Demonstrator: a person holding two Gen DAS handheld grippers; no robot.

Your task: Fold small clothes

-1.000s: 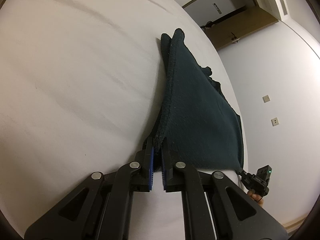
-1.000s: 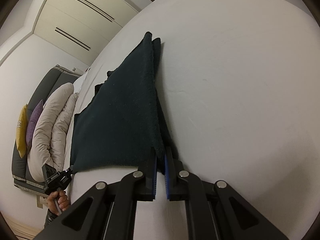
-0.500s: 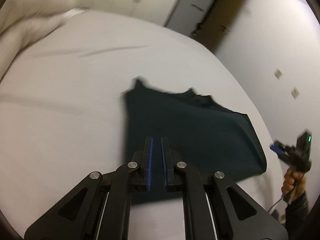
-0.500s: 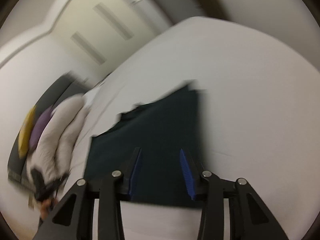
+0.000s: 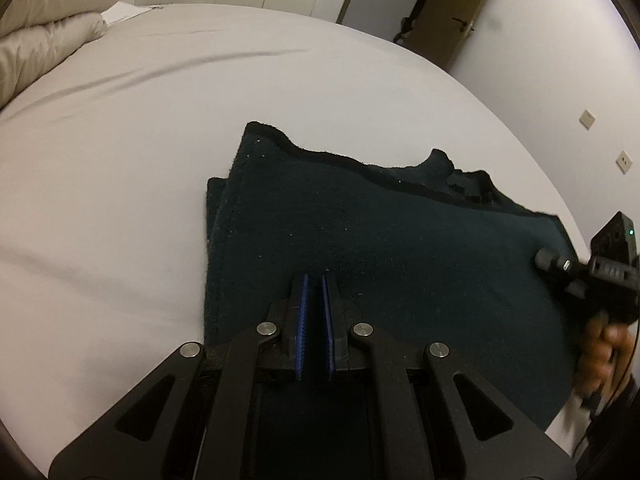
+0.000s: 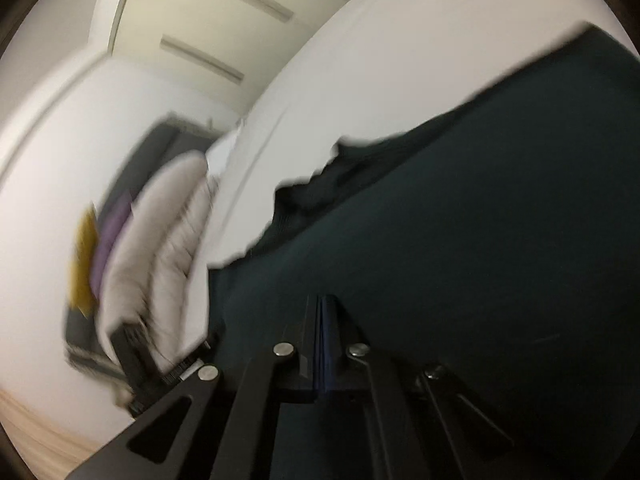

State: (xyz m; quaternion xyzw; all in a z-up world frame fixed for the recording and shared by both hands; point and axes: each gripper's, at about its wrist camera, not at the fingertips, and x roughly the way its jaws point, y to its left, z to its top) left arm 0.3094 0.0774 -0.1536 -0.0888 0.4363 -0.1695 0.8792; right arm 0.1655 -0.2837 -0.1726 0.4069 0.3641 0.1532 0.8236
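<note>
A dark green knitted garment (image 5: 400, 256) lies folded flat on a white bed sheet (image 5: 120, 160), filling the centre and the 3 o'clock side of the left wrist view, its ragged far edge running from 12 toward 2 o'clock and a second layer peeking out along the 9 o'clock edge. The left gripper (image 5: 315, 280) hangs over the cloth's near part with its blue-lined jaws drawn almost together, a thin slit between them and nothing pinched in it; the garment's near edge is hidden beneath the gripper's black frame. At 3 to 4 o'clock the right gripper (image 5: 600, 272) enters, cut off by the frame edge, a person's hand (image 5: 604, 344) wrapped round its handle and blurred; its jaws cannot be seen from here. The right wrist view, heavily smeared by motion, shows that gripper (image 6: 322, 304) closed tight, pad against pad, over the same garment (image 6: 460, 220), with no fabric visibly caught. A rumpled beige duvet (image 5: 44, 28) sits at 10 o'clock, partly cropped; in the right view it blurs into yellow and purple cushions (image 6: 100, 248) at 9 o'clock. The left gripper's body (image 6: 136, 356) appears there at 8 o'clock only as a dark, indistinct shape.
</note>
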